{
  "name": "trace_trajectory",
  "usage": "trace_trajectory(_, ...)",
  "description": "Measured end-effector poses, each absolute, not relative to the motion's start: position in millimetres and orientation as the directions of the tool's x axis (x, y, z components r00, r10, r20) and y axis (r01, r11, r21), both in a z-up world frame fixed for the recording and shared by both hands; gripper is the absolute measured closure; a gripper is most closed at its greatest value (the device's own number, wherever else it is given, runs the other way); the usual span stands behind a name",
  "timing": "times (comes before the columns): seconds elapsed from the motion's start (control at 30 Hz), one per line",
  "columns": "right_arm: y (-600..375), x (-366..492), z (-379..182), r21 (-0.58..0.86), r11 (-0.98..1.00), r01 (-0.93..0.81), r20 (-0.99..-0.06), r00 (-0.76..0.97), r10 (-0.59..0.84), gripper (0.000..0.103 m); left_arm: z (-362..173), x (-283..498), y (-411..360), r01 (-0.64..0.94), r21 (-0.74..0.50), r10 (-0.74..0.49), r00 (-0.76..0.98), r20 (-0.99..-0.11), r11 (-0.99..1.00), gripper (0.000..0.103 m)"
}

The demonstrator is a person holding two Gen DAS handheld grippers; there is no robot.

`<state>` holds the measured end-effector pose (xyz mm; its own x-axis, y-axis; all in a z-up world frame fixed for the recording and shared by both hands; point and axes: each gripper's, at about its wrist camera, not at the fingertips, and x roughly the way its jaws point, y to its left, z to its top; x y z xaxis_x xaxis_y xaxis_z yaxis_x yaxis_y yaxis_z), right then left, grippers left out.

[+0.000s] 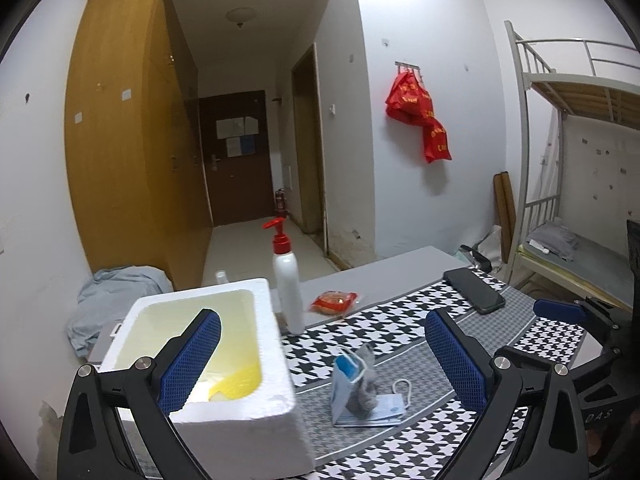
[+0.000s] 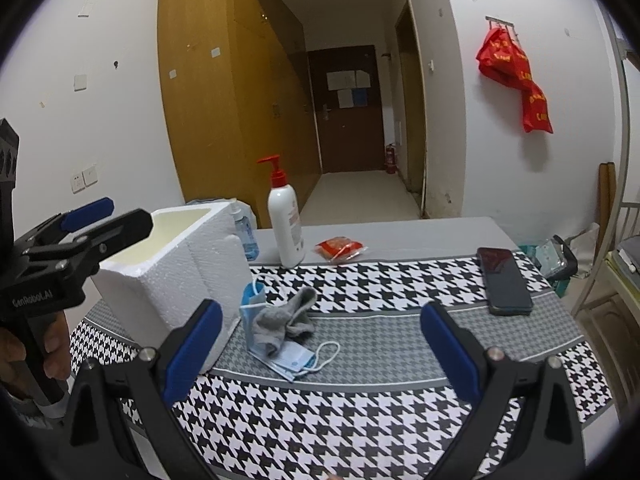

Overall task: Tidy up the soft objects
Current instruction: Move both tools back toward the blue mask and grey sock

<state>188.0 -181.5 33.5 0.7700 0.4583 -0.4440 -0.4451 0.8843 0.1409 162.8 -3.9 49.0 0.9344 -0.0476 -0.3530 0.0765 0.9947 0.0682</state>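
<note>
Hovering over the table (image 2: 400,236), my right gripper (image 2: 320,340) has its jaws spread wide and holds nothing; my left gripper (image 1: 320,352) is likewise wide open and empty, poised partly over the foam box (image 1: 224,360). The soft things lie in one small heap on the cloth (image 2: 360,420), just beside the box's right wall: a grey sock (image 2: 286,320) draped over a blue mask (image 2: 290,360).

The box stands with its open top upward, presumably as the bin for the soft items; something yellow (image 1: 236,380) already lies at its bottom, but what it is I cannot tell. The heap sits close to the box, so I judge that only a short carry is needed.

In the right wrist view the sock's long axis runs from upper right, near the houndstooth band, down to lower left, where one end hangs over the mask. One mask appears to stand on edge against the box, while the flat one points toward lower right, its ear loop (image 2: 326,354) trailing outward on the cloth. Whether these are one mask or two I cannot tell for certain.

A pump bottle (image 2: 284,220), a red packet (image 2: 340,248) and a phone (image 2: 504,280) stand well apart from the heap, being hard or unrelated items.
</note>
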Motion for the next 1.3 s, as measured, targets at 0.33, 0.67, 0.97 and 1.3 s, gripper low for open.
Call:
trace_trajectory(0.33,-202.6,184.3,29.0,0.15,0.895,-0.42,-0.444,0.78,0.441,0.002,43.6,159.7,-21.2,0.116,0.07,-0.083,0.93,-0.357,0.991,0.001)
trace_trajectory(0.67,-216.2,180.2,22.0,0.147,0.903,-0.403,-0.449,0.787,0.424,0.002,36.7,156.0,-34.1,0.156,0.063,-0.123,0.926,-0.356,0.986,0.001)
trace_trajectory(0.97,-225.2,178.2,15.6,0.147,0.907,-0.395,-0.459,0.785,0.416,0.002,26.2,154.5,-43.8,0.177,0.057,-0.144,0.92,-0.365,0.983,0.001)
trace_trajectory(1.3,-228.7,181.0,4.5,0.141,0.906,-0.399,-0.481,0.772,0.415,0.002,-1.9,158.2,-45.7,0.195,0.032,-0.166,0.901,-0.401,0.98,0.001)
